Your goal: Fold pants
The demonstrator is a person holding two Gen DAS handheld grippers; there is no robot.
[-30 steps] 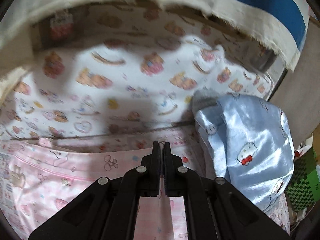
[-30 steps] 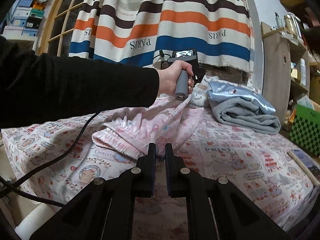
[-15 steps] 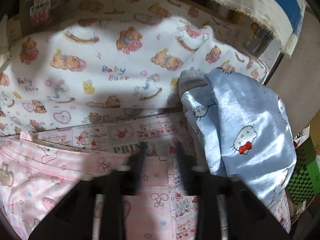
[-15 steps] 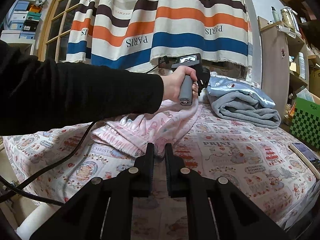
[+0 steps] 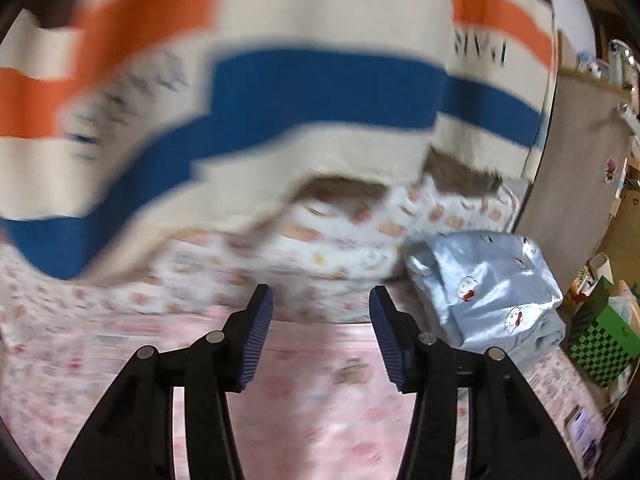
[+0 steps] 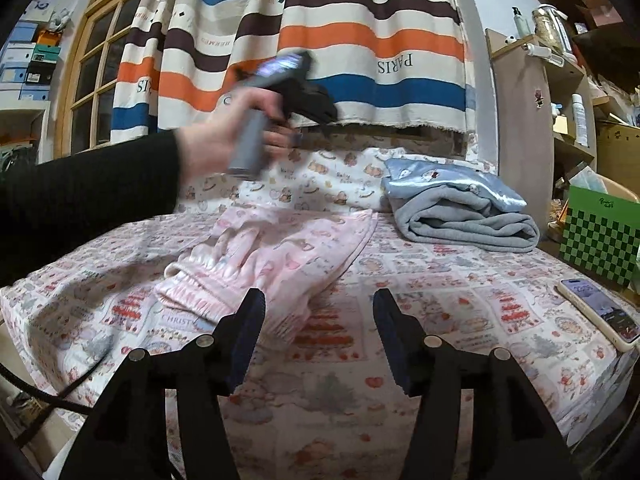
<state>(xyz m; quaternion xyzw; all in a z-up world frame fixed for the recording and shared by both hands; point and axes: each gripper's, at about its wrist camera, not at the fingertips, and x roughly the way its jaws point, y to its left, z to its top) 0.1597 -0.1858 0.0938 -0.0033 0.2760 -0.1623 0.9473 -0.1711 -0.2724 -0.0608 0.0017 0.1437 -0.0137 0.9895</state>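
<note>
The pink printed pants (image 6: 280,256) lie folded on the patterned bed cover (image 6: 440,300), elastic cuffs toward me. My right gripper (image 6: 319,298) hangs low just in front of them, its jaws opening with nothing between them. A hand (image 6: 224,140) in a black sleeve holds my left gripper raised above the far end of the pants. In the blurred left wrist view, the left gripper (image 5: 320,296) also has its jaws opening and empty, with the pink pants (image 5: 320,400) below it.
A folded blue satin and grey garment (image 6: 460,216) lies at the back right of the bed. A phone (image 6: 600,312) rests near the right edge beside a green checkered box (image 6: 600,236). A striped curtain (image 6: 360,40) hangs behind, and shelves (image 6: 560,80) stand at the right.
The left gripper let go of the pants' far edge, opened and lifted up toward the curtain. The right gripper opened. The pants settled flat on the bed.
</note>
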